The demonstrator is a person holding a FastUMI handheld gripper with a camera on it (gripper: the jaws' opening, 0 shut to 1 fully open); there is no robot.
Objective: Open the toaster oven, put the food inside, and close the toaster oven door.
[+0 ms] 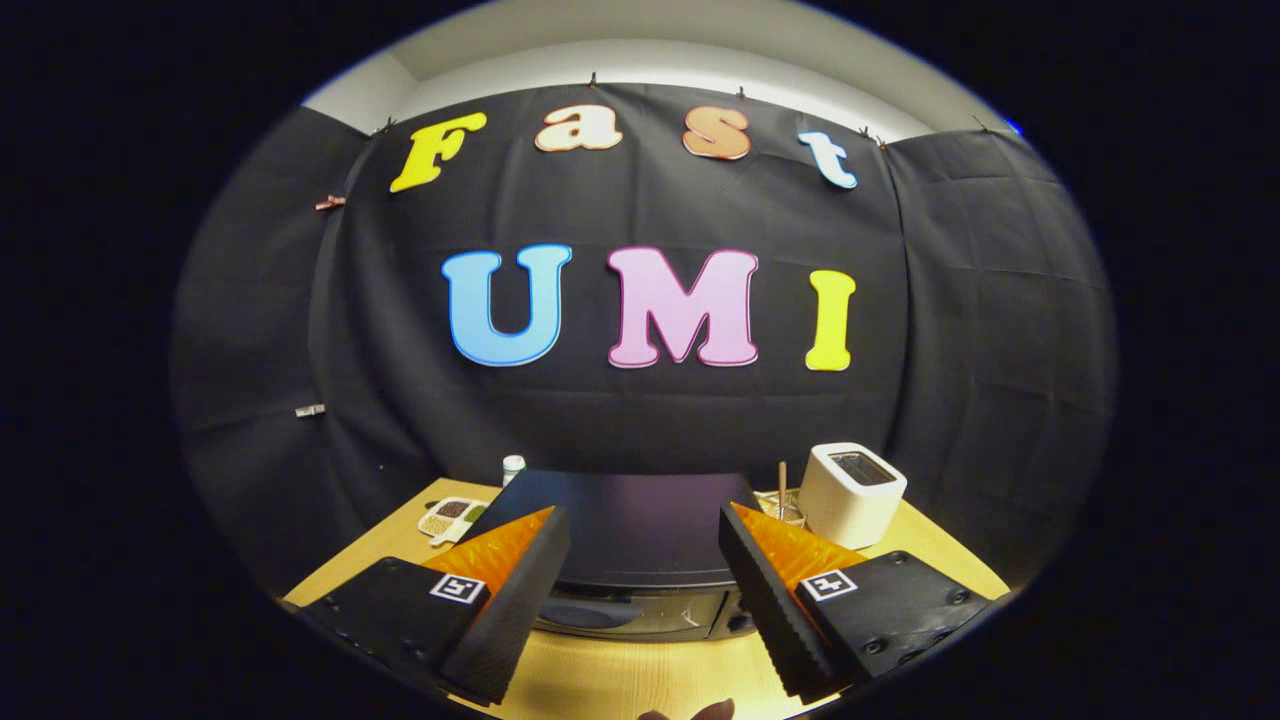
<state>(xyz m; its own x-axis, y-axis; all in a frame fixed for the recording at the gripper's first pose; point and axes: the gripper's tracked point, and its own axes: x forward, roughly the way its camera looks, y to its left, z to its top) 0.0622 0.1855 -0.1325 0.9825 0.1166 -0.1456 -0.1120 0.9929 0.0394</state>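
**Black oven sitting shut, gripper hovering wide above it**

Black metal and glass are making up the toaster oven, which is sitting on the wooden table just ahead of and below the fingers. The gripper is holding its fingers well apart, gripping nothing. The oven is looking heavy and rigid, so it is likely to stay put; the door front, partly hidden, is probably best taken at its top edge. A white toaster is standing beside it.
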